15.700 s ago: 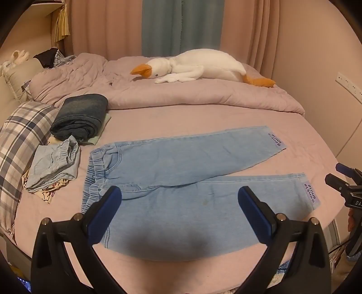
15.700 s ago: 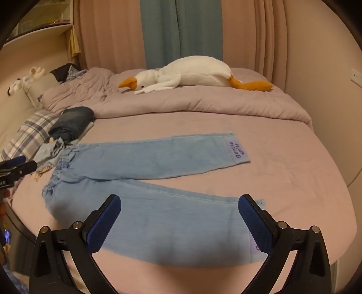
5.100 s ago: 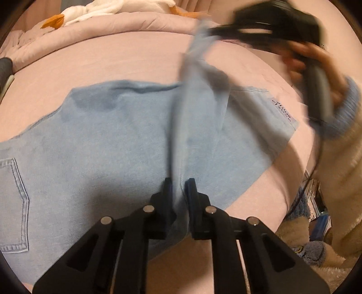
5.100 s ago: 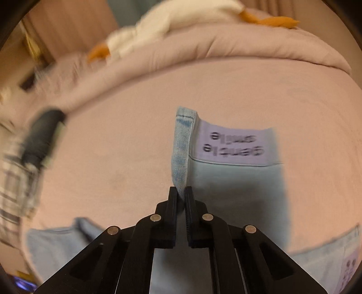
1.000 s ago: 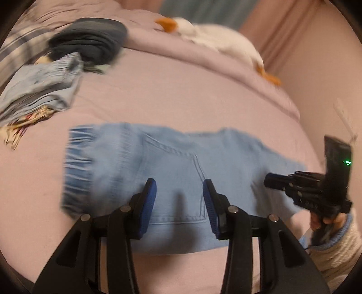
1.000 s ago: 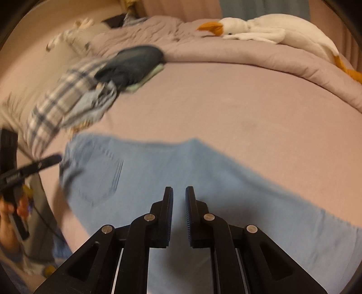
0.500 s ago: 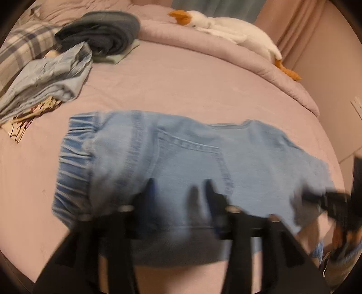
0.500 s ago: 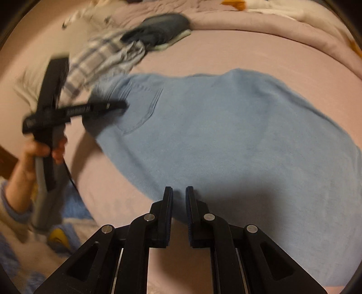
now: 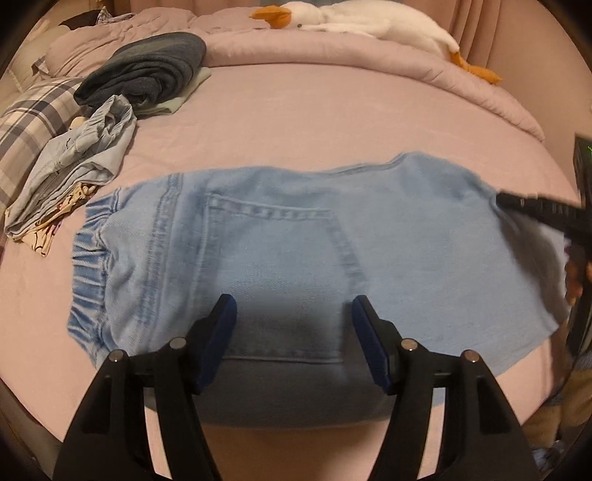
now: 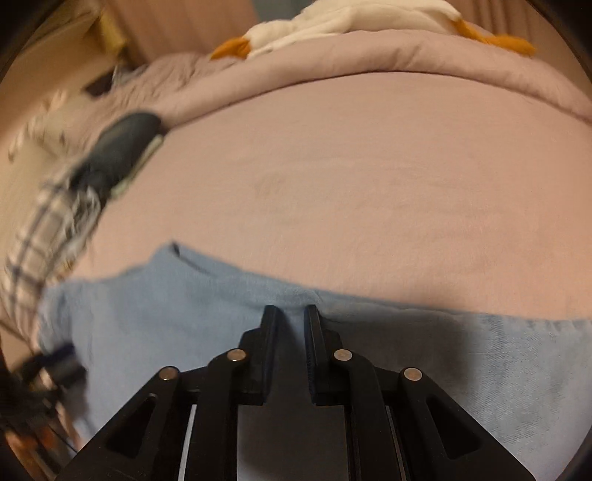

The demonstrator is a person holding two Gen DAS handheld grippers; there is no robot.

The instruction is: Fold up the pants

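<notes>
Light-blue pants (image 9: 296,236) lying folded on the pink bed (image 9: 296,122), near its front edge, elastic waistband to the left, back pocket facing up. Left claw (image 9: 294,320) hovering over the pocket area, blue pads (image 9: 222,333) well apart, jaws just been opening, nothing pinched between them, only flat denim and their shadow below. Right claw (image 10: 290,322) seen from its own camera with narrow gap between the black fingers, clenched almost fully; tips low over the far edge of the pants (image 10: 185,314), whether a bit of cloth is nipped cannot be told. Same right claw visible in the left view at the right end of the pants, dark and blurred, a hand (image 9: 577,273) behind it. Left of the pants, apart from them: crumpled pale-blue garment (image 9: 85,155) on a printed cloth, dark folded garment (image 9: 148,70) behind it, plaid pillow (image 9: 26,125) at the edge. Rumpled pink duvet (image 9: 370,55) at the far side, white plush goose (image 9: 370,22) with orange beak lying on it. Right view blurred at its left side.
</notes>
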